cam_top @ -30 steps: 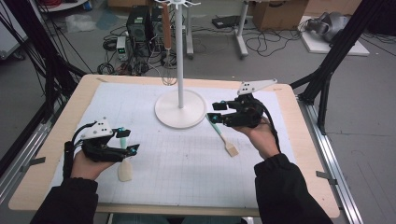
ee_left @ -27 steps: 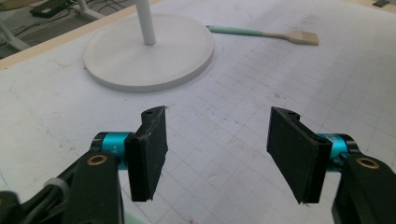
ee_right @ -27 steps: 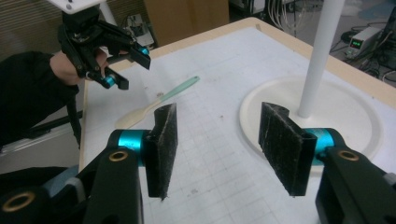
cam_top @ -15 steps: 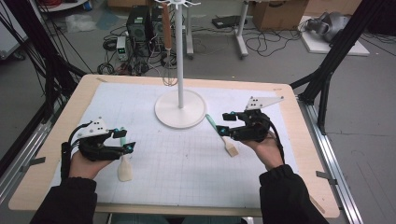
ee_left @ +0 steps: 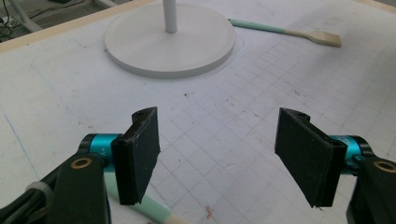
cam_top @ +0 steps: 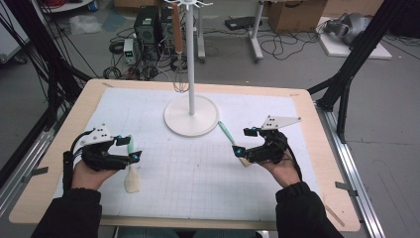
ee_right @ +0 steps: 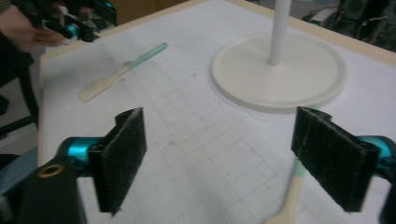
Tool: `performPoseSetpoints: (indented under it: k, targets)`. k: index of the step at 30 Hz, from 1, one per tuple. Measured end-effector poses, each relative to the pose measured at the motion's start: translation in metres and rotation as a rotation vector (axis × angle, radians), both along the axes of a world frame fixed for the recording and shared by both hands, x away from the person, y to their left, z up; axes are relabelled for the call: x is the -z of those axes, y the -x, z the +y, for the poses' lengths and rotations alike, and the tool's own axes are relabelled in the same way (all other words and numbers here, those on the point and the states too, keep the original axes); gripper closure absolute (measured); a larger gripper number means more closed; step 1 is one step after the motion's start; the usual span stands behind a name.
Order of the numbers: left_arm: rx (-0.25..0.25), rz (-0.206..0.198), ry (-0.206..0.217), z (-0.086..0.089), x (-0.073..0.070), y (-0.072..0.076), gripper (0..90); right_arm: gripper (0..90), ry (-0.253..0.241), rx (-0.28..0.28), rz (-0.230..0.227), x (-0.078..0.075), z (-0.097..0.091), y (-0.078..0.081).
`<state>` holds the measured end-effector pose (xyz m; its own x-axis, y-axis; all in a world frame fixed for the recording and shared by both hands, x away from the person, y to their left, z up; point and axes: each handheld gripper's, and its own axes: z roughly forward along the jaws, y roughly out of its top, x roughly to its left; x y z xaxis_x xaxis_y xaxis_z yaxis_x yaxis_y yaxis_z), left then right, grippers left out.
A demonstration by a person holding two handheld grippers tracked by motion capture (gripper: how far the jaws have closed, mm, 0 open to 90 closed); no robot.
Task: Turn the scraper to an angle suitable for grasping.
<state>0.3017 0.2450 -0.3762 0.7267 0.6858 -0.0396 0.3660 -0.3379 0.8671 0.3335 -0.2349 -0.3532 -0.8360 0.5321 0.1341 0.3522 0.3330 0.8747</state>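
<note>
While both claws gape empty, the right claw (cam_top: 241, 142) partly hides its spatula (cam_top: 229, 137), jaws just widened.

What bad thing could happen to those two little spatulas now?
The right tool has just been opening, with nothing between its pads; its spatula lies close to the stand base, so a grab might bump the stand. The left tool hovers open over the other spatula, whose thin flat handle could slide away when pinched.
</note>
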Motion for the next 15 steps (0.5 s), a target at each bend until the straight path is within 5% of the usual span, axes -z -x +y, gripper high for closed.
performPoseSetpoints:
  k: [15]
  targets:
    - [-0.036,0.010,-0.001,0.004,0.004,-0.002,25.0,9.6,0.017,0.002,0.010,0.025,-0.003,0.009]
